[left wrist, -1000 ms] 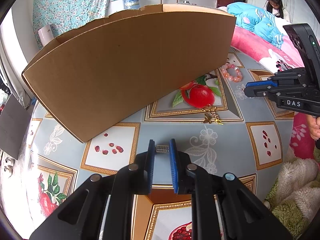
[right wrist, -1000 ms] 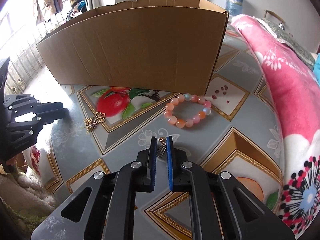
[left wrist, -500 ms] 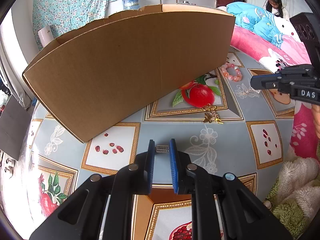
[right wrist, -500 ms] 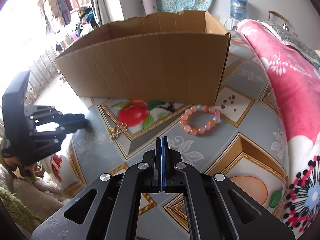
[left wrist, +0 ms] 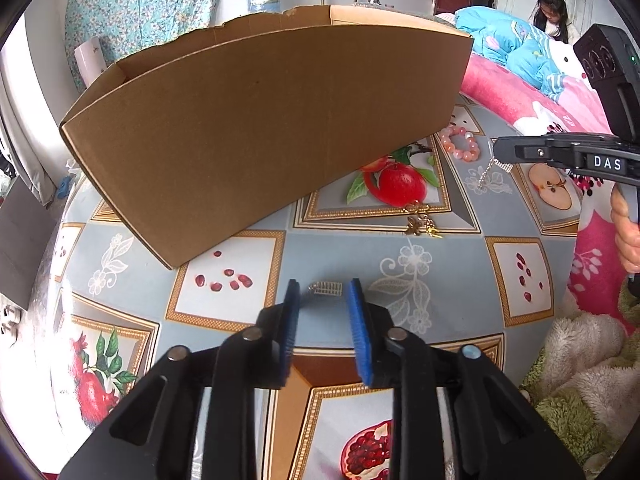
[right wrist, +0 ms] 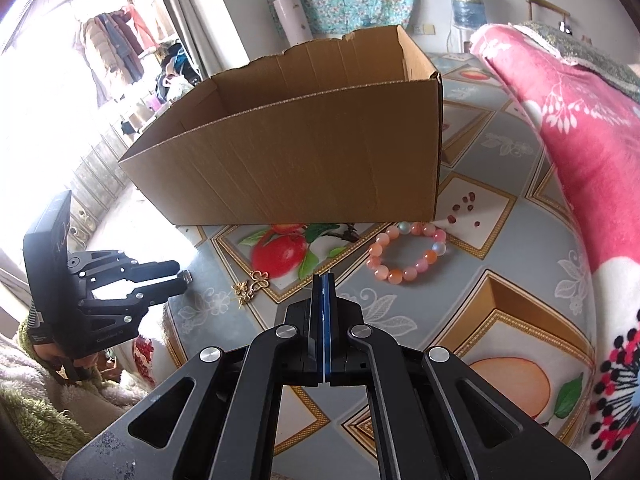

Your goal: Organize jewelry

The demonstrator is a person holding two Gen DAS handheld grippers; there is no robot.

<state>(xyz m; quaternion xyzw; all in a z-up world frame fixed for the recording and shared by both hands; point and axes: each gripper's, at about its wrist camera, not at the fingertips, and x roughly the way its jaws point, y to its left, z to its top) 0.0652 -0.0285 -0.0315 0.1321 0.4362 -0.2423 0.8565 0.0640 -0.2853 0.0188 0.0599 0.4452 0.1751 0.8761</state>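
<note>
The left claw (left wrist: 323, 294) has just been opening; its blue pads are parted around a small silver clasp piece (left wrist: 327, 288) lying on the desk (left wrist: 328, 256), not pressed on it. The cardboard box (right wrist: 304, 148) is seen open-topped; its floor is hidden. The right claw (right wrist: 325, 280) is pressed together on a thin silver chain (left wrist: 486, 174), dangling above the desk beside the bead bracelet (right wrist: 406, 252).

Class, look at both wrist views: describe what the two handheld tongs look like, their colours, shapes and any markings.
Both tools are matt black, with angular arms joined by round silver pivot pins. The left tongs end in two flat fingers faced with ribbed blue pads. The right tongs have the same blue facing, a black box-shaped housing on top with a small green light, and white letters "DAS" on the side.
</note>
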